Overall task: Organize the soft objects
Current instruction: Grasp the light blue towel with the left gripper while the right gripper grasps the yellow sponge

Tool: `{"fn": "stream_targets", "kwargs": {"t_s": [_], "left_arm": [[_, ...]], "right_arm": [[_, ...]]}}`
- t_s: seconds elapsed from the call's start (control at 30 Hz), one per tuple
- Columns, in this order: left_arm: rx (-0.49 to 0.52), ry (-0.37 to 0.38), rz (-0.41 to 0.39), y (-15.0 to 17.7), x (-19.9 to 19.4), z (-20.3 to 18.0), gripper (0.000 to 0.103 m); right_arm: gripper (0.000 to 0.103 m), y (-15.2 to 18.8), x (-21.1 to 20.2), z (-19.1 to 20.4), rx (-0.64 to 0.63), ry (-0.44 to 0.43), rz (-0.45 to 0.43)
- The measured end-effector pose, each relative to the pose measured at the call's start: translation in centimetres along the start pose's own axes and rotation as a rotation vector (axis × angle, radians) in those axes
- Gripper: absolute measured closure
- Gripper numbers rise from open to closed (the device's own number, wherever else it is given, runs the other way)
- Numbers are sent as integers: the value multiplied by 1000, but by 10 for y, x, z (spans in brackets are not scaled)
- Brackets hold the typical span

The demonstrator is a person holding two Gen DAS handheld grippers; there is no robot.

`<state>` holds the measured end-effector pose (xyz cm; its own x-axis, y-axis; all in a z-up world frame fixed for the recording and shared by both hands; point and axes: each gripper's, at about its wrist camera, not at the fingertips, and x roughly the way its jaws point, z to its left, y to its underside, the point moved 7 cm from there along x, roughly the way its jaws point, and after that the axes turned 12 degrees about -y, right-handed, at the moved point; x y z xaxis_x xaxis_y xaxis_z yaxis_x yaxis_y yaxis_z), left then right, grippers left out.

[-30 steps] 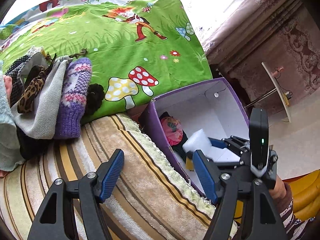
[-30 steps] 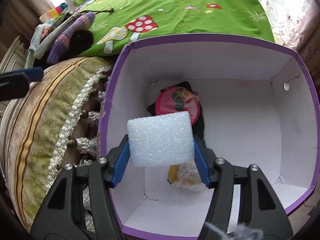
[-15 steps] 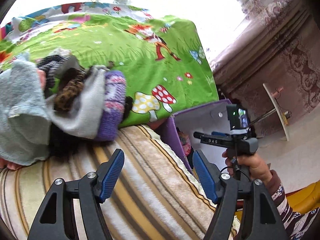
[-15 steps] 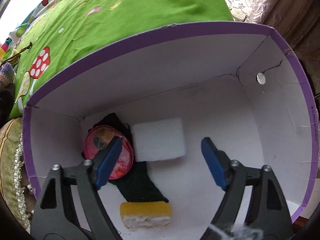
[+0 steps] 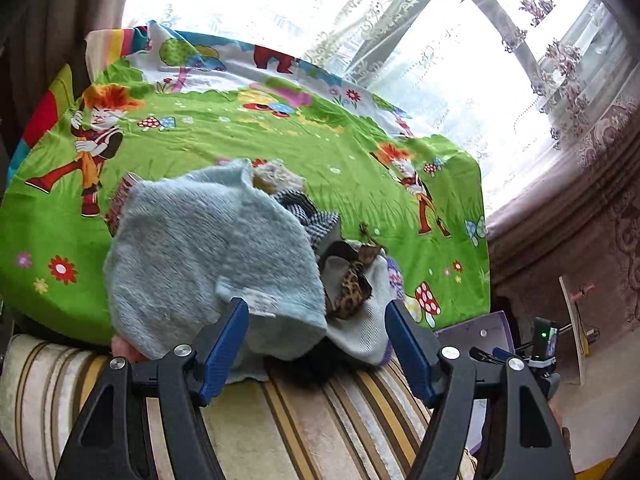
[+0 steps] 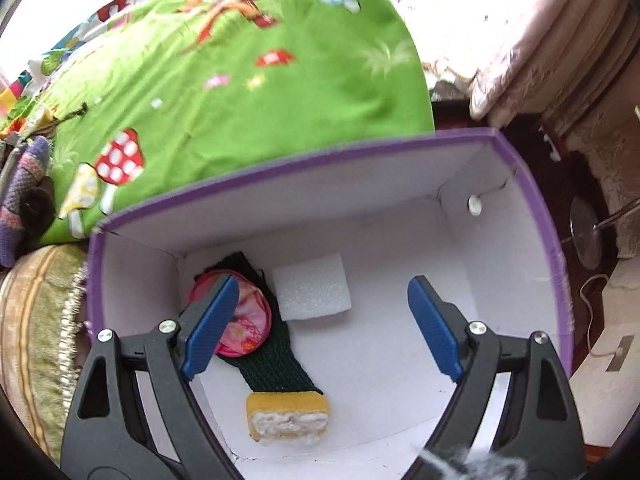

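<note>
My right gripper [image 6: 320,324] is open and empty above the purple box [image 6: 536,208]. Inside the box lie a white foam block [image 6: 312,286], a pink round pouch [image 6: 248,324], a dark green knitted strip [image 6: 276,364] and a yellow sponge [image 6: 288,418]. My left gripper [image 5: 316,344] is open, its jaws either side of a pile of soft things on the bed: a light blue fluffy cloth [image 5: 208,256], a grey knit piece [image 5: 364,332], a leopard-print item [image 5: 350,288] and a checked cloth [image 5: 308,216].
The pile rests on a green cartoon bedsheet [image 5: 240,136] beside a striped beige cushion [image 5: 320,428]. The box corner [image 5: 476,332] and the right gripper's body [image 5: 540,344] show at right. A purple knitted item [image 6: 20,200] lies on the sheet. A window with a lace curtain is behind.
The foam block has left my right gripper and lies in the box; the right gripper has opened and pulled back. My left gripper has swung left and up to the pile.
</note>
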<state>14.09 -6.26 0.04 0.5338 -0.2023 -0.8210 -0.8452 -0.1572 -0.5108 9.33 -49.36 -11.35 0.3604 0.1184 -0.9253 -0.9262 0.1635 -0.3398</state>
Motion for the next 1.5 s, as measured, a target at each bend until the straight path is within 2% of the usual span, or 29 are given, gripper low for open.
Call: {"fn": "stream_targets", "kwargs": {"t_s": [0.2, 0.37, 0.47, 0.63, 0.7, 0.83, 1.13, 1.33, 1.5], "left_arm": [[-54, -43, 13, -14, 19, 24, 34], [-118, -47, 92, -7, 40, 37, 38], [-130, -11, 120, -4, 46, 33, 49], [-96, 39, 119, -7, 48, 22, 88], [-100, 75, 110, -10, 47, 21, 97], [-140, 155, 68, -19, 33, 29, 98], [-289, 198, -7, -26, -1, 89, 98], [-327, 193, 38, -3, 8, 113, 98], [-296, 252, 64, 3, 20, 96, 98]], "right_arm": [[14, -35, -28, 44, -101, -33, -74], [14, -61, -31, 97, -197, -71, -103], [14, -80, -31, 128, -258, -100, -120], [13, -105, -22, 185, -348, -143, -132], [13, -113, -15, 205, -378, -163, -132], [13, -127, -1, 239, -406, -206, -123], [13, -151, 31, 300, -468, -268, -90], [13, -165, 56, 338, -541, -268, -69], [13, -165, 83, 371, -617, -276, -21]]}}
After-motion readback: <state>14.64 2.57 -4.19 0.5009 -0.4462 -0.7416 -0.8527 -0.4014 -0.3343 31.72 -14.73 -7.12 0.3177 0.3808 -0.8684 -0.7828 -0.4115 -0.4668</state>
